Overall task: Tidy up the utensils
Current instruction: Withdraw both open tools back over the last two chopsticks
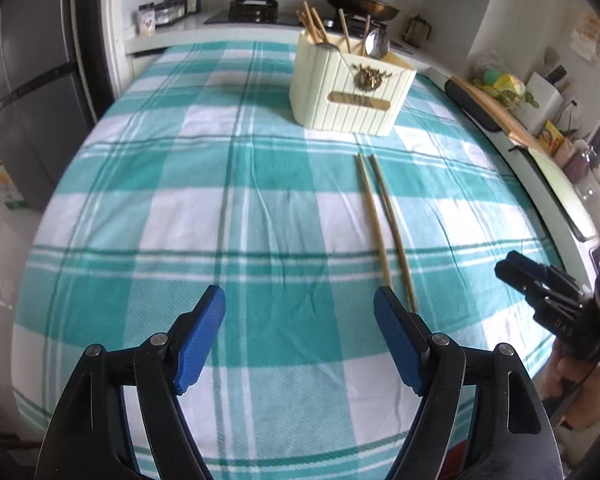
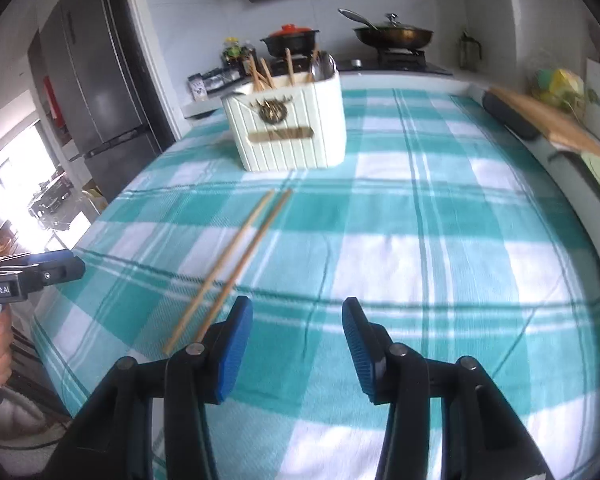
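Right wrist view, left tool [image 2: 66,262] marked "GenRobot.AI"

Soft daylight fills both views. A doorway [image 2: 32,184] at far left in the right wrist view is blown out white. Fisheye bending curves the edges, corners darken, and that view shows slight motion blur.

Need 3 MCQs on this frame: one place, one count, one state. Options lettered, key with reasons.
1. Where do the chopsticks lie?
A. on the checked cloth, in front of the cream holder
B. inside the holder
C. on the stove

2. How many chopsticks lie loose on the cloth?
A. one
B. two
C. four

3. The left gripper is:
A. shut on a chopstick
B. open, holding nothing
C. shut on a spoon

Key: A, both sticks lie flat on the cloth; B, two sticks side by side; B, only cloth shows between its blue pads.
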Tool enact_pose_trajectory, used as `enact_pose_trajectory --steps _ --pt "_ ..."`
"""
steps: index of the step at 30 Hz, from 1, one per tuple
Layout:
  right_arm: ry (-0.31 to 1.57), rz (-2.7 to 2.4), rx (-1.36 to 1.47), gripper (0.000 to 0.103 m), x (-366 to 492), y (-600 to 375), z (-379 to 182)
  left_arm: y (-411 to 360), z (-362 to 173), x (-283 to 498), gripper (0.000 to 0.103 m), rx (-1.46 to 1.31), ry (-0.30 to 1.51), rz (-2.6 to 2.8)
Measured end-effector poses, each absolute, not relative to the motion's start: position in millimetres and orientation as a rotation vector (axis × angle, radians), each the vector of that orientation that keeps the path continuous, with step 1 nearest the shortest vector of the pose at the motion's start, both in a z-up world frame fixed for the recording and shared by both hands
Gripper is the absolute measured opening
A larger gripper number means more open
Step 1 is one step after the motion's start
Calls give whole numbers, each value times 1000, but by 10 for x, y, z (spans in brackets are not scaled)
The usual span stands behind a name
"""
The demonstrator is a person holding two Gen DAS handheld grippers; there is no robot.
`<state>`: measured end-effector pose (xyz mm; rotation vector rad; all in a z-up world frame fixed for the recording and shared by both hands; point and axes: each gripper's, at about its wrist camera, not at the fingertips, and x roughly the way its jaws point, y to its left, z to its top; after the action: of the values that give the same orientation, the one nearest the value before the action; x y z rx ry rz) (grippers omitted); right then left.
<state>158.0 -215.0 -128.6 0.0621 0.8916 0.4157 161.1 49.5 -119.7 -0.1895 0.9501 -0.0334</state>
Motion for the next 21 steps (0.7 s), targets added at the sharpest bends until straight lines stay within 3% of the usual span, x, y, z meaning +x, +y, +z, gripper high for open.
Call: enact_pose_trajectory --steps 4,8,9,21 --pt "896 388 55 45 1521 -2167 -1307 365 -1221 1470 78 -161 939 -32" --pt "932 448 65 17 1674 -1943 -1312 334 -1191 1476 78 -146 911 -21" --pt "942 471 66 14 1716 -1859 -1321 337 -1192 1492 78 -144 906 -13" --pt "1083 472 111 14 2280 -1220 -1630 483 -1305 1506 78 -167 896 32"
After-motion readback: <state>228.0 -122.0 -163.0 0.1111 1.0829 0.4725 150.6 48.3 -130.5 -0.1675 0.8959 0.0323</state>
